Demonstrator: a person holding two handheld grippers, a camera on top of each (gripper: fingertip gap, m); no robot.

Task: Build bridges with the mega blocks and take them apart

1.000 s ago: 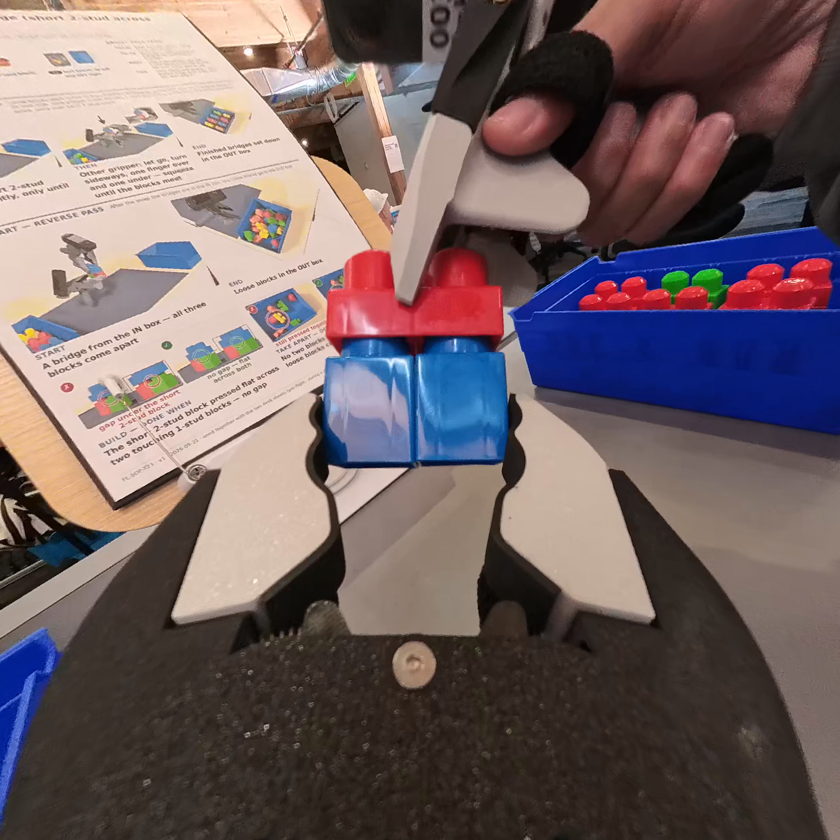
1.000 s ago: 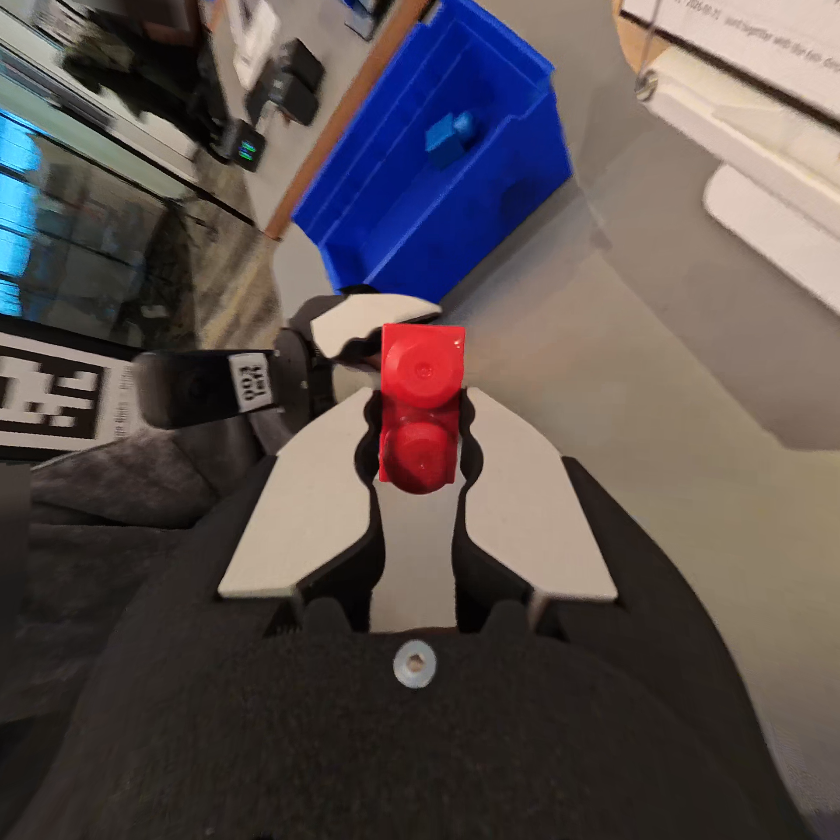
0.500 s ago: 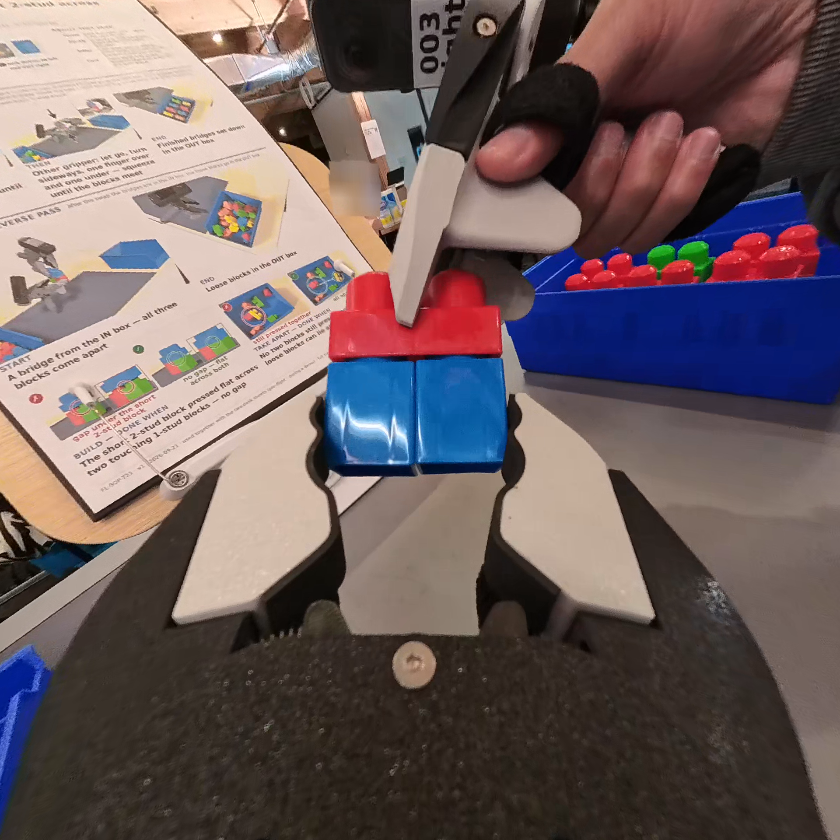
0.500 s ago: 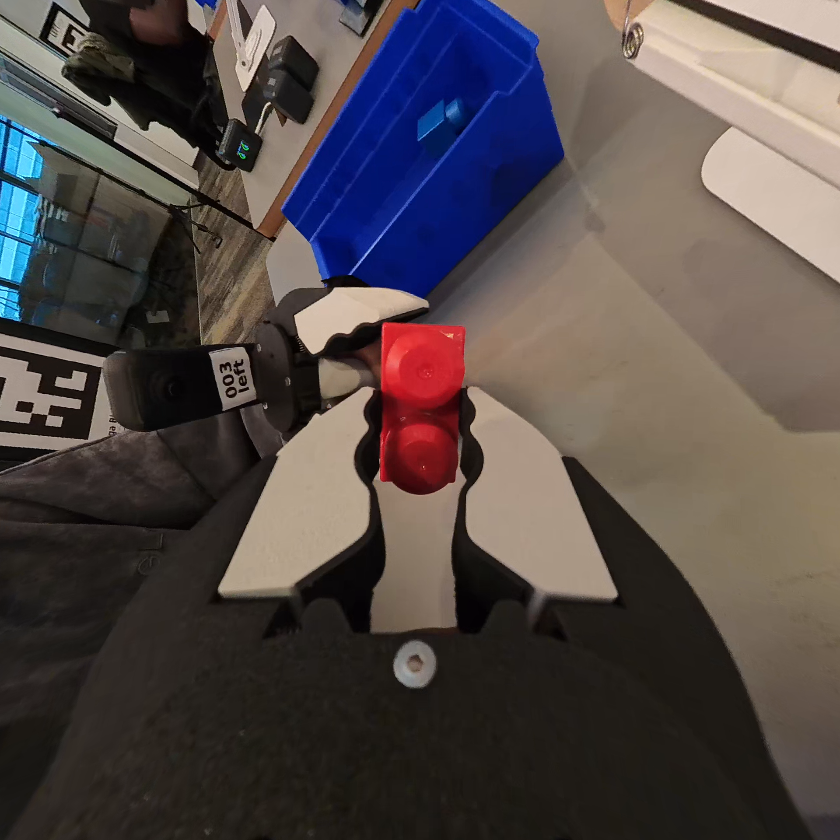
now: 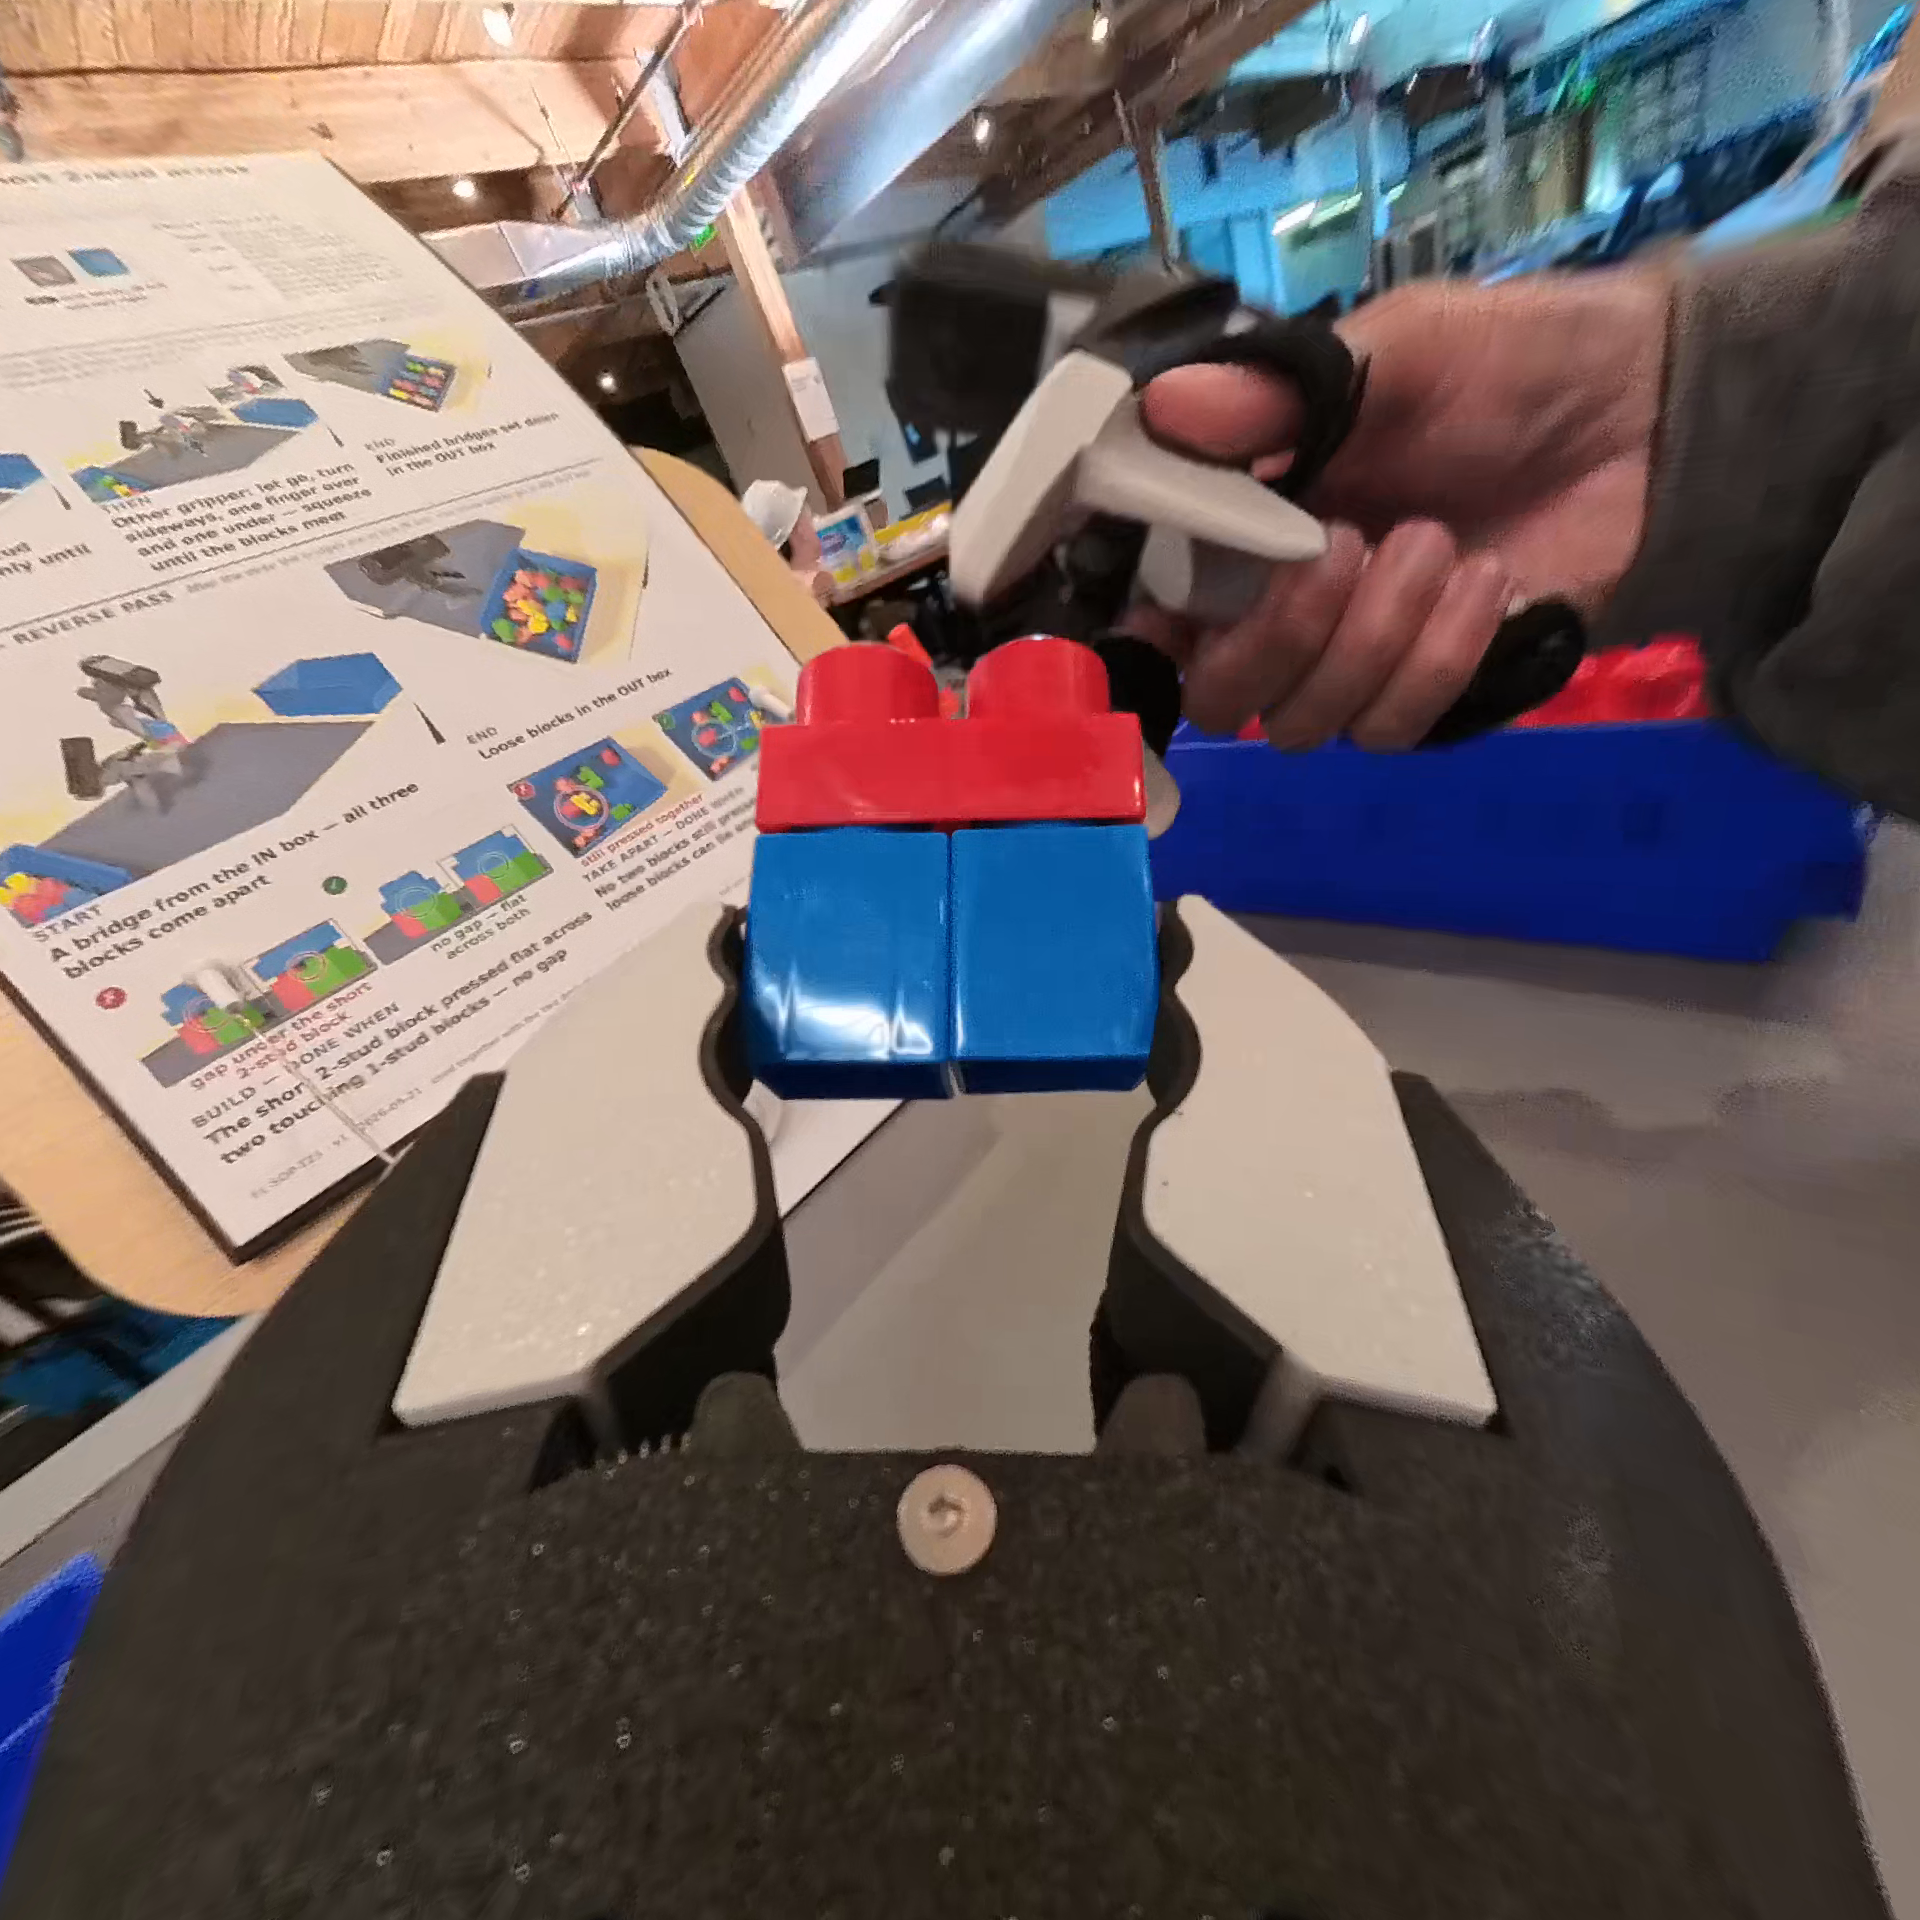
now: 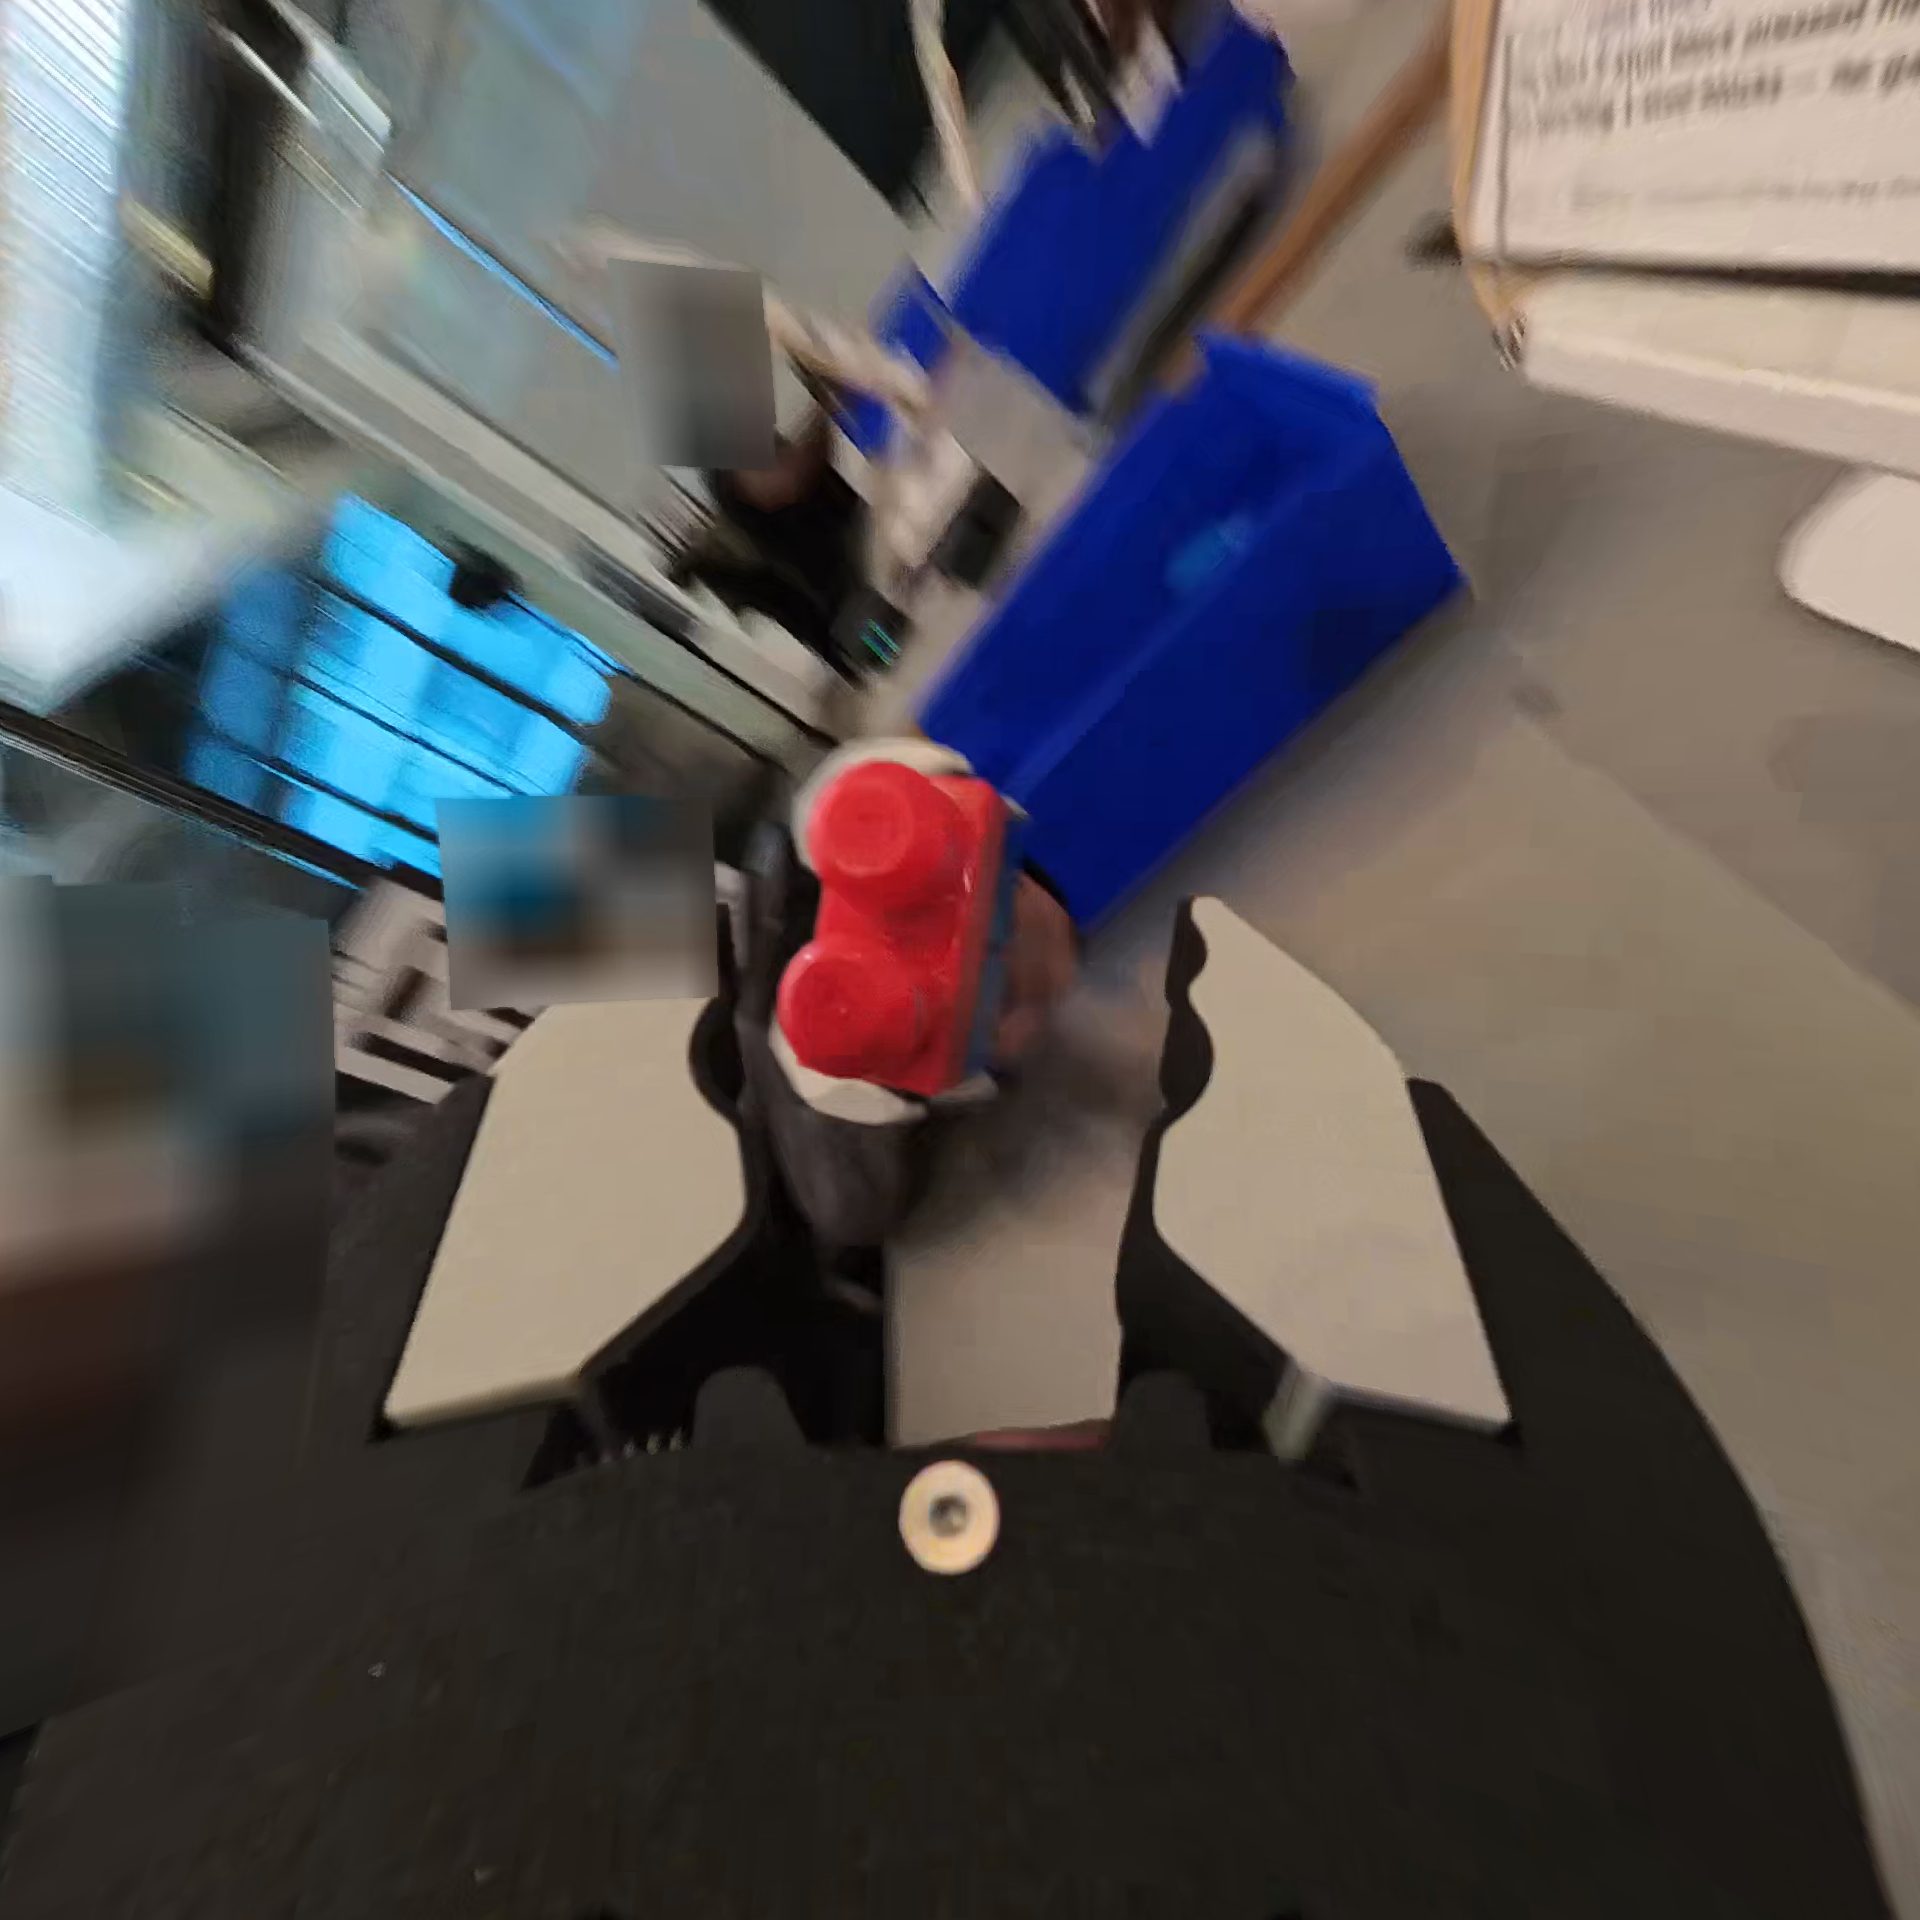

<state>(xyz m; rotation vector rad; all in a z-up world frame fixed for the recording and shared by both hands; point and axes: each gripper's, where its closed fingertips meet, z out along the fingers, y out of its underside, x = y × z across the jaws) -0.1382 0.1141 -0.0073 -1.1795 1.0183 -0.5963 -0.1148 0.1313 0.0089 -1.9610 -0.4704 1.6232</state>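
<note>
Three blocks in one stack: one red two-stud block (image 5: pixel 951 769) pressed flat across two blue blocks (image 5: pixel 847 966) set side by side and touching.
Place of the stack: off the bench (image 5: pixel 1558 1091), held up between the fingers of the left tongs (image 5: pixel 951 966).
Left tongs: closed on the two blue blocks, one grey finger against each outer side, red block above the fingertips.
Right tongs (image 6: pixel 951 987): spread wide and holding nothing; red block (image 6: pixel 894 935) ahead of the gap, not touched by either finger; picture heavily blurred.
Hand (image 5: pixel 1455 499): around the right tongs' handle, up and to the right of the stack, one finger through a black loop.
Writing: one printed instruction sheet (image 5: pixel 312 623) with small pictures and lines of text, on a wooden board (image 5: pixel 717 520) at the left; part of the same sheet at the upper right of the right wrist view.
Brands: none legible on the blocks or either tongs.
Bins, left wrist view: one blue bin (image 5: pixel 1507 831) on the bench behind the stack, red pieces (image 5: pixel 1631 675) showing above its rim, too blurred to count.
Bins, right wrist view: two blue bins, the nearer one (image 6: pixel 1195 623) on the bench, the farther one (image 6: pixel 1122 177) behind it; contents too smeared to tell.
</note>
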